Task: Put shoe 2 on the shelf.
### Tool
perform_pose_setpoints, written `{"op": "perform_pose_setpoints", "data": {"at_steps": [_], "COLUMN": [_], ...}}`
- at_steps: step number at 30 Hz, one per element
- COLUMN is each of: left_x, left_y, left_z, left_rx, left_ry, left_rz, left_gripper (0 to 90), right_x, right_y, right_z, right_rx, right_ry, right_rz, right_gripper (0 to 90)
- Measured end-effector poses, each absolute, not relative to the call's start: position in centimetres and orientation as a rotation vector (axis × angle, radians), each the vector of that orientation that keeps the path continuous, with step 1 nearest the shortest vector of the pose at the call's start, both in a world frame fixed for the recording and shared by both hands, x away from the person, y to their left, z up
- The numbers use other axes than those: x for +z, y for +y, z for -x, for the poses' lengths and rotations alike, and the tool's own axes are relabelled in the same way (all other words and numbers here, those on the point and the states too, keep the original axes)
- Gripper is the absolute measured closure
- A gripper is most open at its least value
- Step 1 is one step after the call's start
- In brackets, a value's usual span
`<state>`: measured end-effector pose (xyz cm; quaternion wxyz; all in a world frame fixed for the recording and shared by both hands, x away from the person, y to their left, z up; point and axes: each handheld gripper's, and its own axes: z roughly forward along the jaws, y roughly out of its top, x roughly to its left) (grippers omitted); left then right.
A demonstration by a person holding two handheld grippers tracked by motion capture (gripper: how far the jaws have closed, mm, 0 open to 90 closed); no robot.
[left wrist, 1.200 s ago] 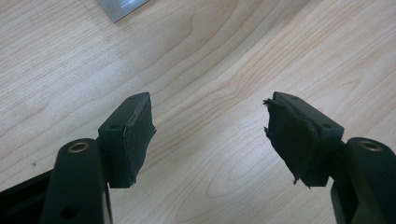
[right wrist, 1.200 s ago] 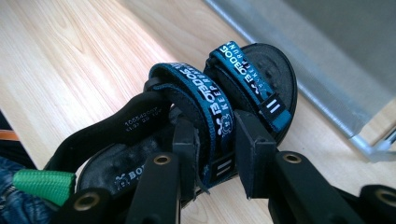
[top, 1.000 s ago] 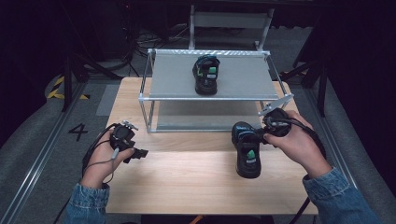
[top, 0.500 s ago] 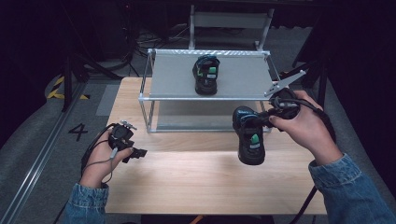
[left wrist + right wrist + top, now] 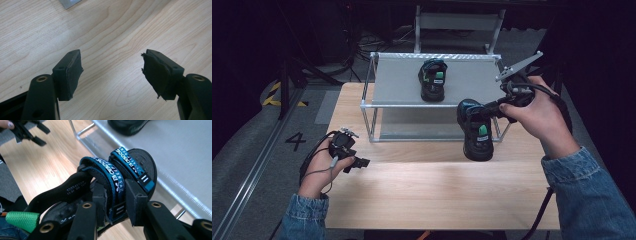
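The right hand (image 5: pixel 537 112) is raised in front of the shelf's (image 5: pixel 402 80) right end, forearm coming up from the lower right, wrist bent so the right tongs (image 5: pixel 484 107) point leftward across the bench (image 5: pixel 422 195). They are clamped on a strap of the sandal (image 5: pixel 476 132); in the right gripper view the two pads pinch a blue strap (image 5: pixel 113 176) between them. The sandal hangs clear of the bench, in front of the shelf's lower right corner, below the top deck. Its long axis runs roughly from the shelf toward the person, one end tipped down toward the near edge, the top facing the high camera.

It is a small black sandal with two blue straps bearing white lettering, and a green tab (image 5: pixel 482 129) near its middle.

The left hand (image 5: pixel 324 162) rests low at the bench's left edge, its left tongs (image 5: pixel 112 75) spread apart with bare wood between the pads, holding nothing. A second sandal (image 5: pixel 432 80) of the same kind stands on the shelf's top deck.
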<state>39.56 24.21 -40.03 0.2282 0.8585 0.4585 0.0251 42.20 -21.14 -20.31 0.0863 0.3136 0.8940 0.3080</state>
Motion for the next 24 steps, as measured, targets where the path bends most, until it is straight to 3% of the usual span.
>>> {"op": "perform_pose_setpoints", "data": {"at_steps": [24], "left_x": [-40.6], "left_y": [24.0], "left_z": [-41.1], "left_rx": [0.025], "left_ry": [1.212], "left_rz": [-2.37], "left_gripper": [31.0], "right_x": [-19.4], "right_y": [-19.8], "right_z": [-51.8], "right_rx": [0.966], "right_ry": [2.577], "right_rz": [-1.058], "right_gripper": [72.2]}}
